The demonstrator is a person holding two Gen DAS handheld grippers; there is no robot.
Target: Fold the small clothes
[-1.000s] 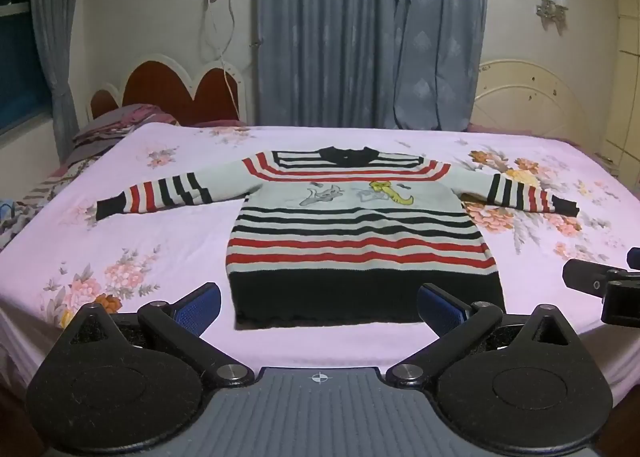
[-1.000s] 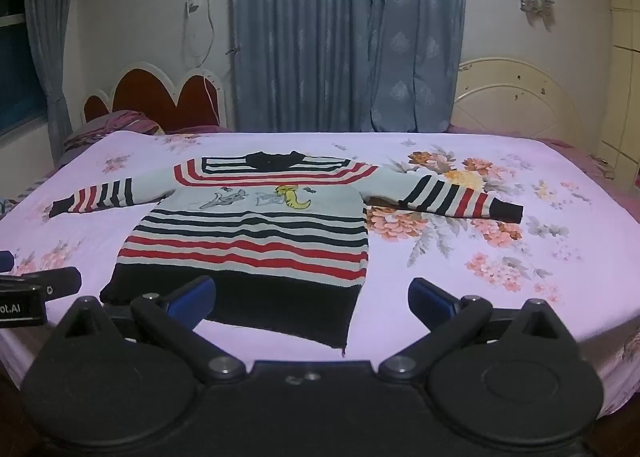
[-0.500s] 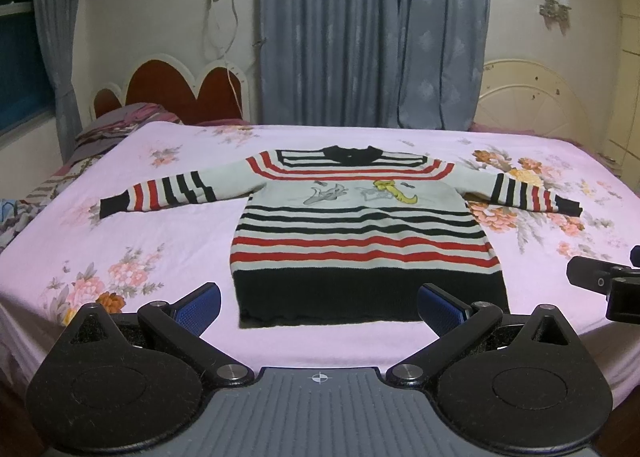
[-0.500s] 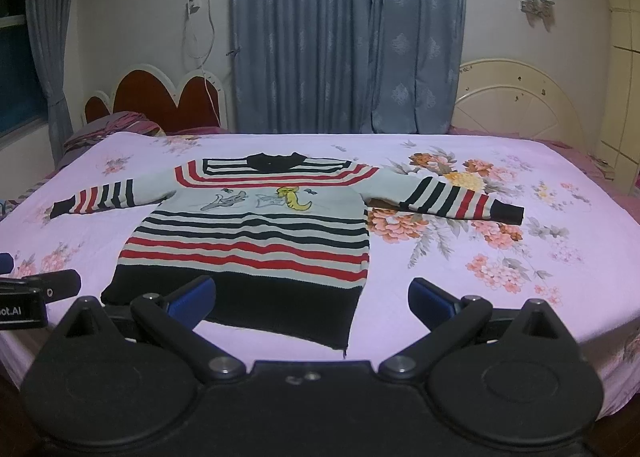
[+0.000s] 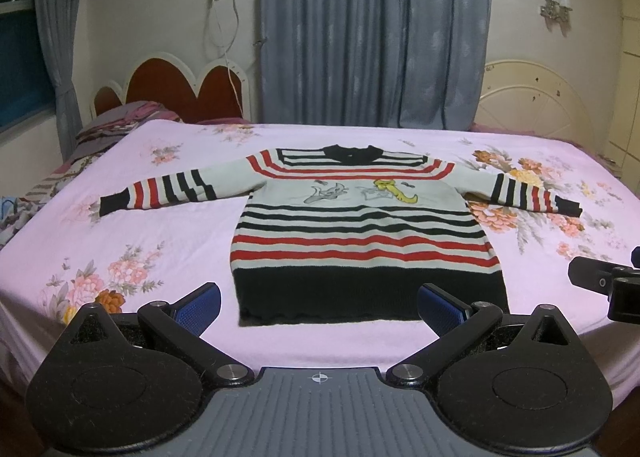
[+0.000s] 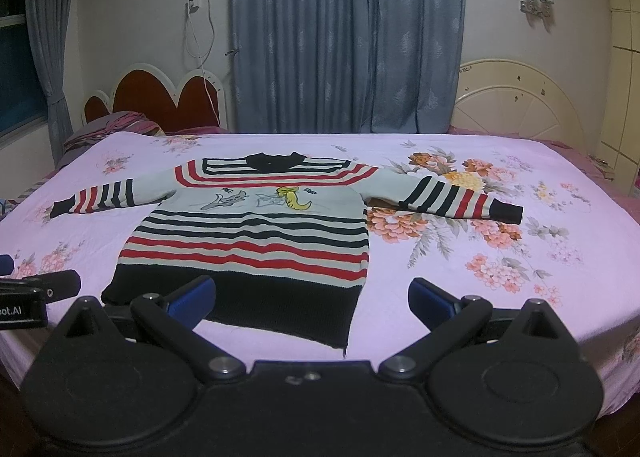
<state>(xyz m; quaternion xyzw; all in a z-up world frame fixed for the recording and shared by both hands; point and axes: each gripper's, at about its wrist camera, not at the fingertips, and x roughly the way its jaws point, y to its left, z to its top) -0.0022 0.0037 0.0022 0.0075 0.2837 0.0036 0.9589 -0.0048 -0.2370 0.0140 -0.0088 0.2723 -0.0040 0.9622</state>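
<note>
— Anything different from a second ago?
— Barely. In the left wrist view the sweater (image 5: pixel 366 233) has drifted slightly toward 3 o'clock, and the right gripper (image 5: pixel 600 281) at 3 o'clock has slid outward.
— And the right wrist view?
— The sweater (image 6: pixel 256 233) has crept a touch toward 3 o'clock, nothing more.

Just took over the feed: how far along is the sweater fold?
Done: the striped sweater lies spread flat on the bed, front up, both sleeves out. In hand: nothing; the left gripper and right gripper hover open at the near hem, touching no cloth. Left: every fold, sleeves and body.
</note>
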